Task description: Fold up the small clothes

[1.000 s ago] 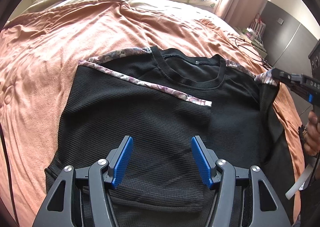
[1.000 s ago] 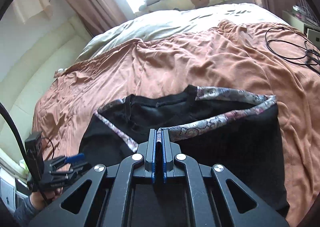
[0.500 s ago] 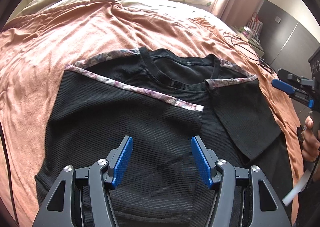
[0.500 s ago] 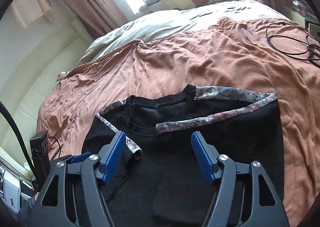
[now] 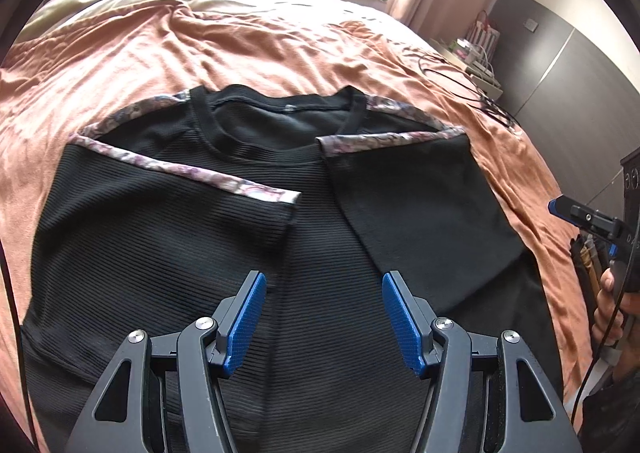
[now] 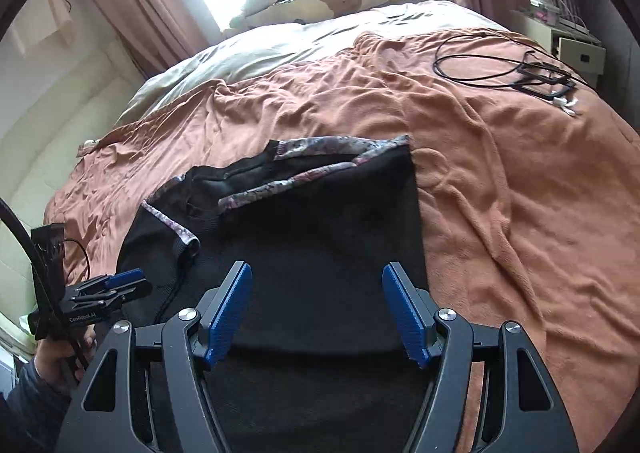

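Change since earlier: right gripper, shut on the floral cuff a second ago, now stands wide with nothing between its pads; the right sleeve it carried lies folded over the chest.
Left gripper: wide, holding nothing, above the shirt's lower middle.
Black shirt: flat on the bed, collar at the far end, both floral-trimmed sleeves folded inward.
Handling: likely light, soft and limp ribbed knit; not fragile; layers may slide and drag along.
Where to grip: probably the two hem corners nearest the grippers, pinching all layers.
Surface: wrinkled orange blanket all round the shirt; soft, grippy.
Beyond the shirt: black cables to its far right; pillows, soft toys, bright window, pink curtains.
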`<state>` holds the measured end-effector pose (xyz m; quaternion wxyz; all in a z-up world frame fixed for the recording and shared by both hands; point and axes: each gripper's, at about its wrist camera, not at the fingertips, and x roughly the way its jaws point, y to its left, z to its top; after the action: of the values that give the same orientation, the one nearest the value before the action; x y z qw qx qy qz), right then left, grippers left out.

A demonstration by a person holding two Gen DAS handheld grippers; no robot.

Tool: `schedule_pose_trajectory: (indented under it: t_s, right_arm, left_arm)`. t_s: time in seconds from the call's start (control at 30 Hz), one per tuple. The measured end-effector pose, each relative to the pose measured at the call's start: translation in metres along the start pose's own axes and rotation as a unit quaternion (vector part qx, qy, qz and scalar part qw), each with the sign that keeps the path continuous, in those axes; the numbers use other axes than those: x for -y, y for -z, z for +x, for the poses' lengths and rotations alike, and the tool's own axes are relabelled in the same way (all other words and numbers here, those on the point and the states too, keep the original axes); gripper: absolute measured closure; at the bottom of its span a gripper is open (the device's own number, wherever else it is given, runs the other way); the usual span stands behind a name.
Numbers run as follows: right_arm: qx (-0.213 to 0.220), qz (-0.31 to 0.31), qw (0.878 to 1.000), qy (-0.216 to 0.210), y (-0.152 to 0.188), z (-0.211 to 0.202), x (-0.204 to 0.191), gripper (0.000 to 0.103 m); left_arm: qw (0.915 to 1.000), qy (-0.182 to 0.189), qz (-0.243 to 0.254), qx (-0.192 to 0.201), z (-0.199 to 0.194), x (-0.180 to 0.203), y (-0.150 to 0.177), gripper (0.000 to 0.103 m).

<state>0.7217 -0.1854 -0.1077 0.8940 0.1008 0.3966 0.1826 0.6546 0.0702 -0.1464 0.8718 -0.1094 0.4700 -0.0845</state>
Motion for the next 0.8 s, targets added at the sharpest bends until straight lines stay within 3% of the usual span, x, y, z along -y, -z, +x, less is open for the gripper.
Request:
schedule_pose_trajectory:
  t_s: [0.23,0.37,0.8]
  right_arm:
    - [-0.007,0.014,1.000,0.021,0.026,-0.010,0.028,0.037]
    - [-0.034,-0.012,0.998,0.051,0.035,0.000,0.036,0.037]
    - [-0.071,-0.056,0.993,0.080,0.046,0.026,0.049,0.042]
  left_arm:
    - [0.9994,0.001,0.024,-0.024,0.016,0.040,0.005,0.041]
    - [0.9986,-0.006,0.032,-0.041,0.030,0.057,0.009,0.041]
    - [0.9969,-0.013,-0.001,-0.077,0.067,0.072,0.019,0.041]
